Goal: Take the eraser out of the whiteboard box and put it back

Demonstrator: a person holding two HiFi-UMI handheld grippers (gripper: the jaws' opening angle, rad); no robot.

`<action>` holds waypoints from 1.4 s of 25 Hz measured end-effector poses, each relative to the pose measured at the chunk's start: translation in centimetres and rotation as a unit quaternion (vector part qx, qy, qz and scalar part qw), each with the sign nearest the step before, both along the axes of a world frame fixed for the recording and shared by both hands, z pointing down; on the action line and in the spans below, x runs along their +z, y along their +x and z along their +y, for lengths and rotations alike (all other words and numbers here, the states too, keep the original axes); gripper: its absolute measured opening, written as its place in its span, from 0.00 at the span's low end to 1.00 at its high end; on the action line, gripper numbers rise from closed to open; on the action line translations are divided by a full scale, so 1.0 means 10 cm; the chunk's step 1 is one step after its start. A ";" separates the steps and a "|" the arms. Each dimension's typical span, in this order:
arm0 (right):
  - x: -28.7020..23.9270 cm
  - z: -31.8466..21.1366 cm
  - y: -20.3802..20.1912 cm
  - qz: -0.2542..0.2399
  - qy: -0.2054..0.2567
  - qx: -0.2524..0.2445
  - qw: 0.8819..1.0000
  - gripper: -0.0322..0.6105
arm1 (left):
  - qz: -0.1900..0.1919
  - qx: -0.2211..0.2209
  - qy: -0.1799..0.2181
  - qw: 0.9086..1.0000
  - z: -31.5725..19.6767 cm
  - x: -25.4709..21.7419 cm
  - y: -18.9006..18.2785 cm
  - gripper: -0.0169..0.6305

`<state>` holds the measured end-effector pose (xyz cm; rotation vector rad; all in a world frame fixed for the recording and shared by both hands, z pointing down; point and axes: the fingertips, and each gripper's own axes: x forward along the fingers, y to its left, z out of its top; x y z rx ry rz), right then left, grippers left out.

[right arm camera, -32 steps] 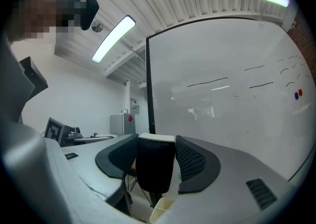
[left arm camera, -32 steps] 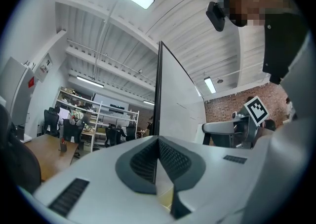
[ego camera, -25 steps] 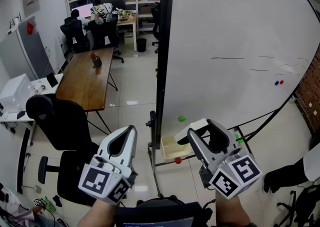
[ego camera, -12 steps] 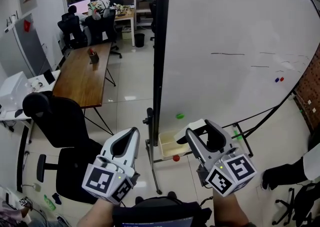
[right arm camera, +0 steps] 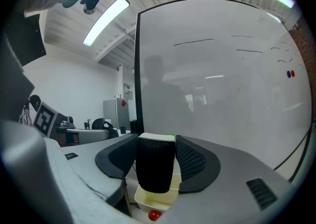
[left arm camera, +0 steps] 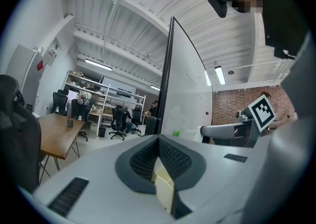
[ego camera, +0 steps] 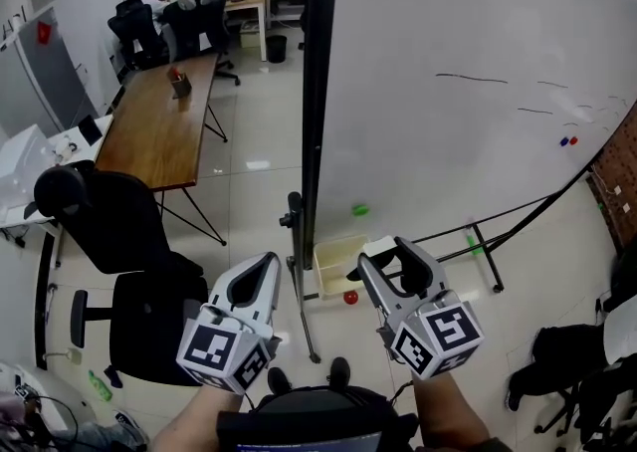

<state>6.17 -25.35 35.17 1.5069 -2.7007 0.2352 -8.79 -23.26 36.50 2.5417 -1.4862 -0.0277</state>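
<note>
My right gripper [ego camera: 386, 259] is shut on the eraser [ego camera: 381, 247], a black felt block with a cream top. In the right gripper view the eraser [right arm camera: 156, 165] stands upright between the jaws of the right gripper [right arm camera: 157, 141], just above the cream whiteboard box [right arm camera: 154, 198]. The box [ego camera: 334, 267] hangs at the lower left of the whiteboard [ego camera: 468, 92], next to its black frame post. My left gripper [ego camera: 261, 269] is lower left of the box, shut with nothing in it; in its own view the left gripper [left arm camera: 159, 140] shows its jaws closed together.
A red magnet [ego camera: 350, 297] sits under the box and a green one [ego camera: 360, 209] above it on the board. A black office chair [ego camera: 119, 241] and a wooden table [ego camera: 159, 131] stand to the left. The board's stand legs [ego camera: 478, 246] reach right across the floor.
The head view has drifted, so the board and box sit higher in the picture. The right gripper, shut on the eraser throughout, is now closer to the box. The left gripper stays shut.
</note>
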 end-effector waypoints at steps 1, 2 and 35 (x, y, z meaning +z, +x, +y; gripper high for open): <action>0.08 -0.01 -0.01 0.002 -0.005 0.001 1.000 0.47 | 0.000 -0.002 -0.007 1.000 -0.01 0.08 -0.01 0.06; 0.16 -0.03 -0.01 0.004 -0.009 0.002 1.000 0.47 | -0.001 -0.004 -0.013 1.000 -0.03 0.17 -0.02 0.06; 1.66 -0.10 -0.14 0.097 -0.098 0.013 0.990 0.47 | -0.023 -0.012 -0.099 0.995 -0.07 1.35 0.12 0.07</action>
